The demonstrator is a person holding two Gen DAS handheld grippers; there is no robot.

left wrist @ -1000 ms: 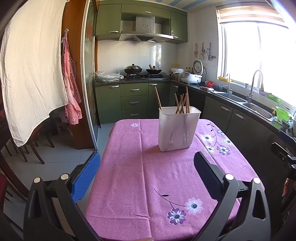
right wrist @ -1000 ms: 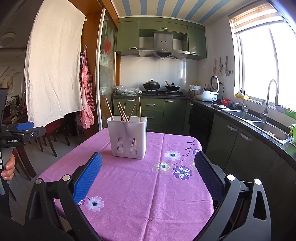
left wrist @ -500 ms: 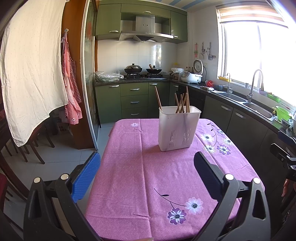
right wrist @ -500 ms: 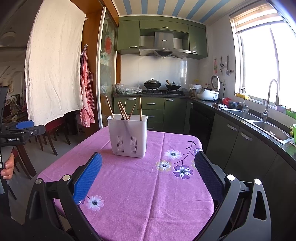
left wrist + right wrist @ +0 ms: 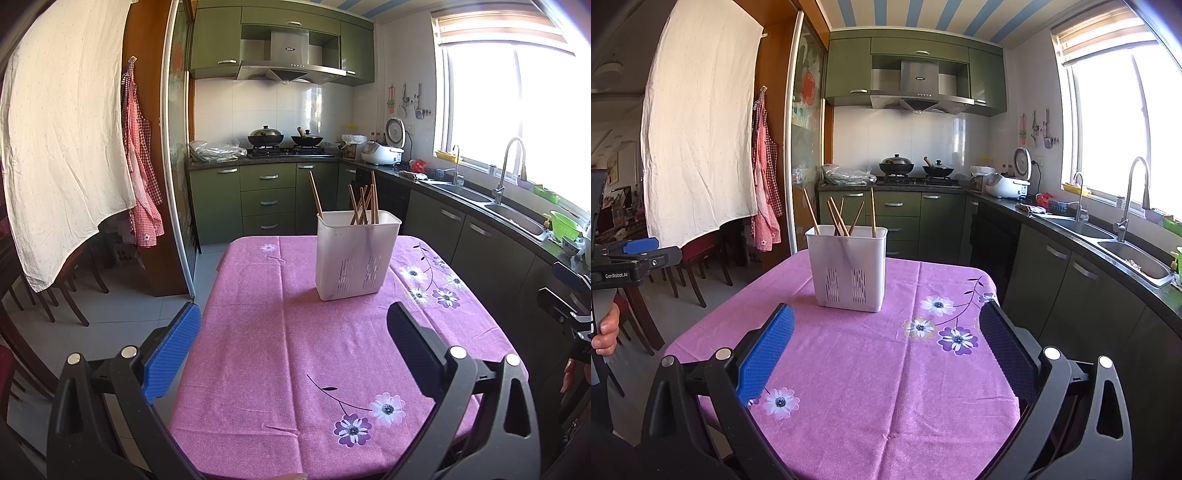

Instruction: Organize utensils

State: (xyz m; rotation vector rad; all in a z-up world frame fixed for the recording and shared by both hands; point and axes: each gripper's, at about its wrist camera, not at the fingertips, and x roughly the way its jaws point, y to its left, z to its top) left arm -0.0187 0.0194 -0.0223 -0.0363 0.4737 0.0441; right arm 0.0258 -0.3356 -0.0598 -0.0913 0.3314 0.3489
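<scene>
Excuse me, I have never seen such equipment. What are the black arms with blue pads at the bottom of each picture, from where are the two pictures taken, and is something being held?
There is no robot here. A person carries one hand-held gripper in each hand, and a wide-angle camera on each looks forward along its two fingers. So one picture comes from the left gripper and the other from the right gripper. In the right view you also see the left device and the person's hand at the edge.

Both look at a table with a purple flowered tablecloth. On it stands a white utensil holder with wooden chopsticks standing inside. Nothing else lies on the cloth.

Both grippers are open and hold nothing.
</scene>
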